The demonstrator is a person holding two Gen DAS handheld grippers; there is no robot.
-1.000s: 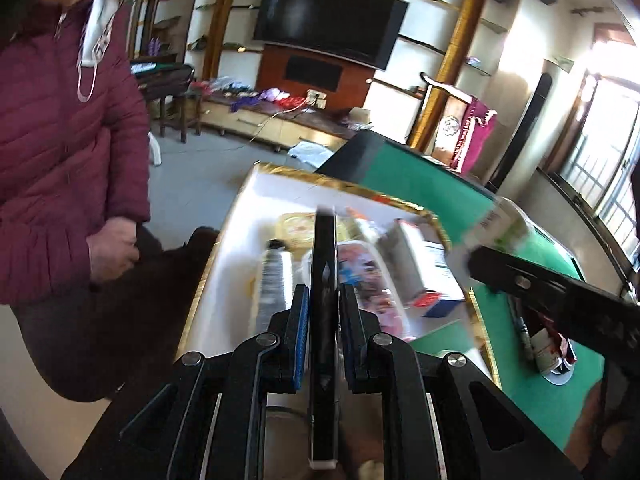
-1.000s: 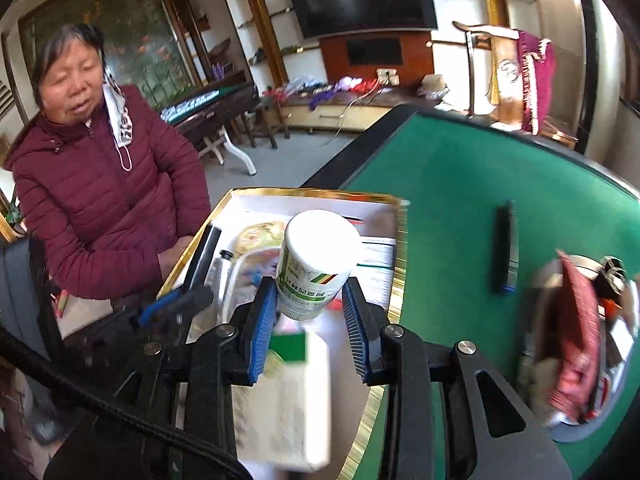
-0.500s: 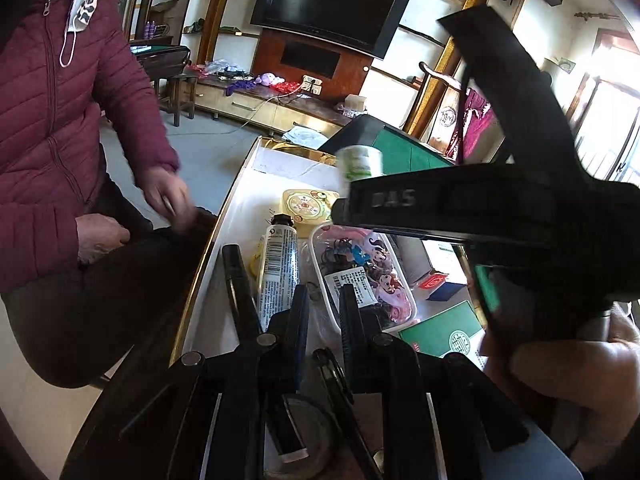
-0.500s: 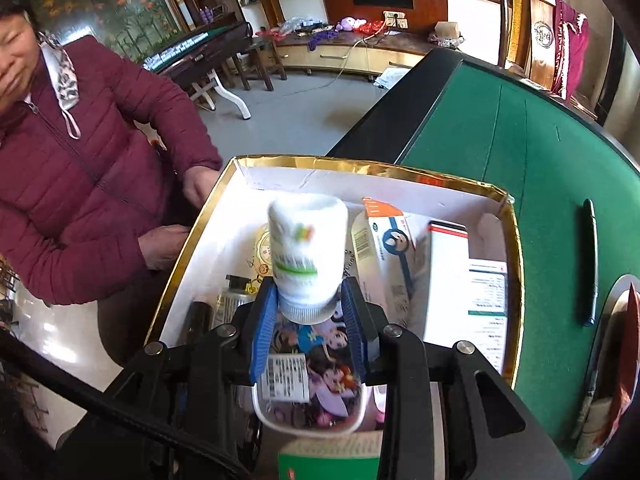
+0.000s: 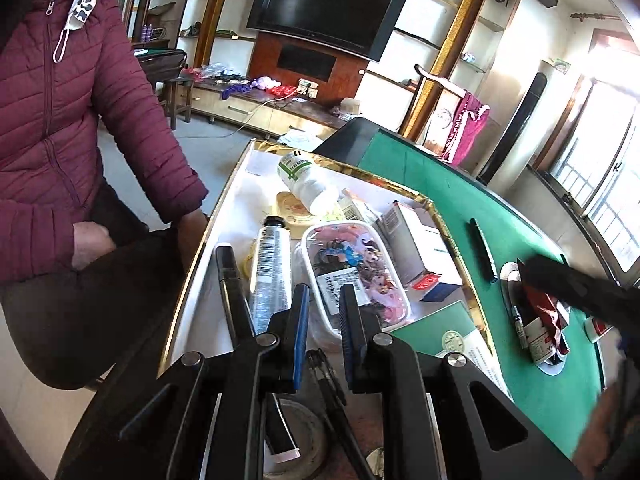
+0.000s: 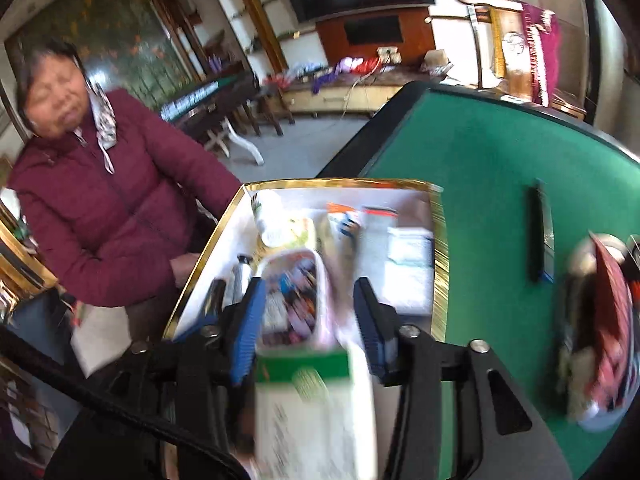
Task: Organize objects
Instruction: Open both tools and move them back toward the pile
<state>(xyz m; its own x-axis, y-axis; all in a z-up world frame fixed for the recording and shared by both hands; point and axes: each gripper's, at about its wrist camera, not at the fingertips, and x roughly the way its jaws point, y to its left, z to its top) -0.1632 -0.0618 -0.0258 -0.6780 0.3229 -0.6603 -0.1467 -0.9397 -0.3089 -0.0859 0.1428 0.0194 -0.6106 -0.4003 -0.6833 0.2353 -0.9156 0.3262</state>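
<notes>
- Left wrist view: our left gripper (image 5: 323,330) has its fingers drawn narrow with nothing between them. Just beyond the fingertips lies the cartoon-printed clear case (image 5: 356,270) inside the gold-rimmed box (image 5: 448,220), with a silver tube (image 5: 270,268) and a black pen (image 5: 232,284) on the left finger's side. Further ahead, the white bottle (image 5: 306,182) lies tilted on top of a yellow round tin (image 5: 292,208). We judge that perch unsteady: a nudge to the box could roll the bottle onto its neighbours.
- Beneath the left fingers a second pen (image 5: 332,392) lies loose; lowering that gripper could trap or flick it.
- Right wrist view: our right gripper (image 6: 308,312) has just been opening, and its fingers stand apart with nothing pressed between them; the bottle (image 6: 268,216) lies well ahead in the box. The picture is blurred, so we cannot tell how close the fingers are to the case (image 6: 294,296) below.
- To the right finger's side, a black comb (image 6: 538,232) and a cluttered dish (image 6: 596,344) rest on the green desk (image 6: 480,160). Reaching there quickly risks sweeping the dish's contents off.
</notes>
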